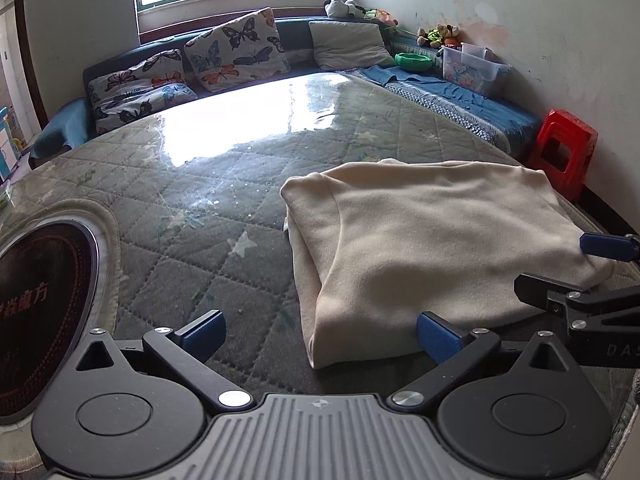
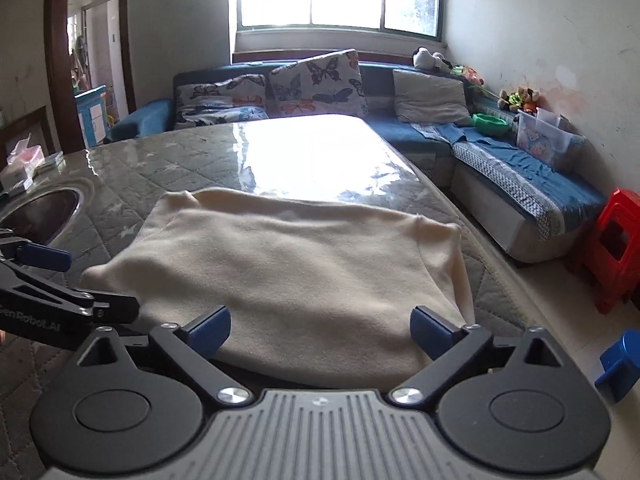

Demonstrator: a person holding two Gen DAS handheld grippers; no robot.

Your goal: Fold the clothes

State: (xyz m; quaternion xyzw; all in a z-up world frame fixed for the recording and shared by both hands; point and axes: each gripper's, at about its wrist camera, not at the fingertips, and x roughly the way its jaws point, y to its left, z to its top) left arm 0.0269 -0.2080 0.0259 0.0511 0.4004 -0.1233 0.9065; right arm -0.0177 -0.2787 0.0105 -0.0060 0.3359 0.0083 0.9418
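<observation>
A cream garment (image 1: 432, 248) (image 2: 300, 260) lies folded into a thick rectangle on the quilted table (image 1: 192, 208) (image 2: 168, 160). In the left wrist view my left gripper (image 1: 320, 336) is open at the garment's near left corner, its right pad (image 1: 438, 336) against the near edge and its left pad over bare table. In the right wrist view my right gripper (image 2: 320, 334) stands wide open, with the garment's near edge lying between its pads unpressed. Each gripper shows in the other's view, the right gripper (image 1: 576, 268) at the garment's right side and the left gripper (image 2: 76, 280) at its left.
A dark round cooktop (image 1: 44, 312) is set into the table at the left. A blue sofa with butterfly cushions (image 1: 236, 52) wraps the far side. A red stool (image 1: 564, 152) and a small blue stool (image 2: 620, 364) stand on the floor at the right.
</observation>
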